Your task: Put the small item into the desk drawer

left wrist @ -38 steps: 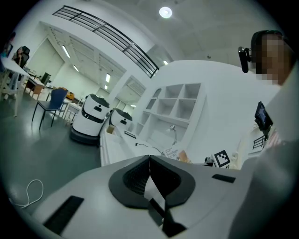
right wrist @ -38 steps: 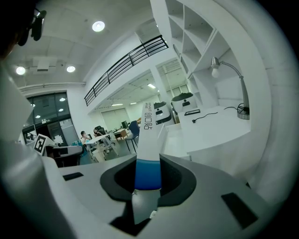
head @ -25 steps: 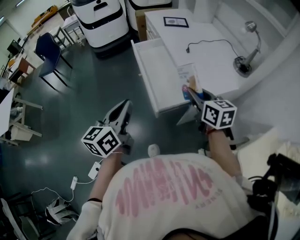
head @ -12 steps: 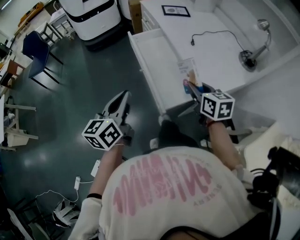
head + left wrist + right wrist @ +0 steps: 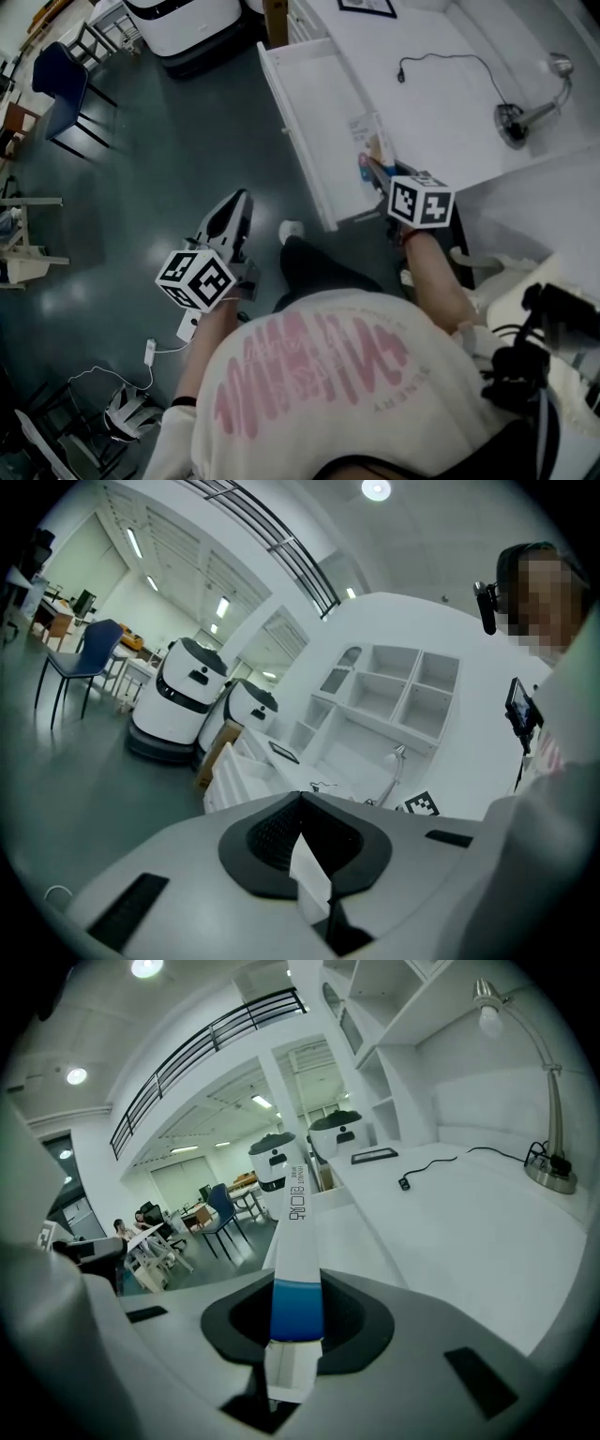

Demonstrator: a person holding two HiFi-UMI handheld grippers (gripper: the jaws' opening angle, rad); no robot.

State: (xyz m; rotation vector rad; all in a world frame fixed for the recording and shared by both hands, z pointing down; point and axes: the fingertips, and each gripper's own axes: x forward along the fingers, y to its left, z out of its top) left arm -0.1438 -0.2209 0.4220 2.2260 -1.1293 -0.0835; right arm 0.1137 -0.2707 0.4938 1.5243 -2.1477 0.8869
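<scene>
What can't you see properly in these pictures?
- Print on the small pack: right gripper view, seen edge-on and too small to read.
- Near end of the drawer: head view, covered by the small pack and the right hand-held gripper.
- Framed picture on the desk: head view, cut off by the top edge.

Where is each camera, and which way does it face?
Head view: on the head, steeply down at the open drawer; shirt, forearms, left gripper, right gripper.
Left gripper view: off the desk, facing its shelves; jaws shut, empty.
Right gripper view: along the desk top; jaws clamp a blue-and-white packet.
All share the desk lamp.
</scene>
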